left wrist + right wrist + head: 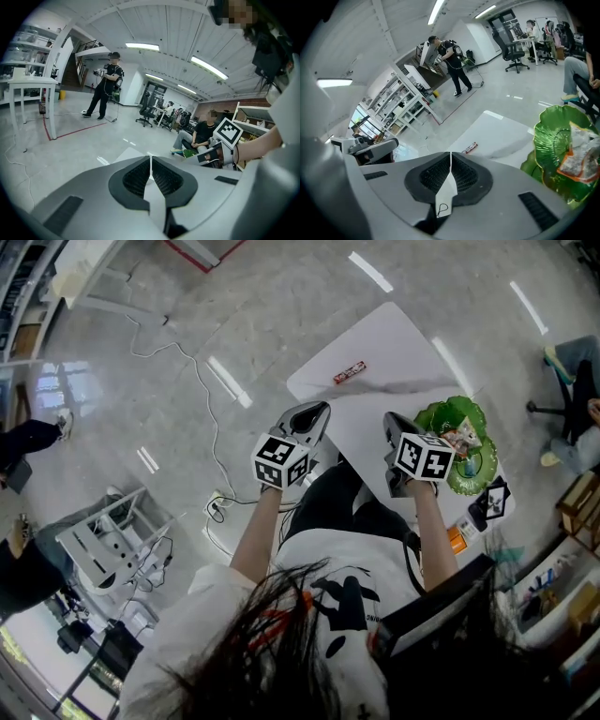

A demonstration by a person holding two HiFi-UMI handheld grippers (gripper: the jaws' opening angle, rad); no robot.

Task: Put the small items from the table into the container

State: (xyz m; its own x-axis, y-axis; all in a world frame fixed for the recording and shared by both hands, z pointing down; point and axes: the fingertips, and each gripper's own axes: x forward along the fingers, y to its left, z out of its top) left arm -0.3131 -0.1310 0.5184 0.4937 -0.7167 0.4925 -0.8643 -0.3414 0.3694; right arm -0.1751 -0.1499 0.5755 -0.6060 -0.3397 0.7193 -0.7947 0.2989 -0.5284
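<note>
Green and glossy, the leaf-shaped dish (pixel 441 414) is sitting at the right edge of the white table (pixel 394 343), already carrying crumpled packets (pixel 461 439). I am holding my left gripper (pixel 317 412) and right gripper (pixel 394 421) over the near edge, both with jaws pressed together and empty. One small red-and-white wrapped bar (pixel 350 372) is lying by the far edge. I judge I am starting the reach for it, which calls for opening the jaws first.

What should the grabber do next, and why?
Probably open the right gripper and ease it toward the red packet. Its jaws are shut and empty, the packet lies on the white table straight ahead of them, and it is not yet in the green dish.
</note>
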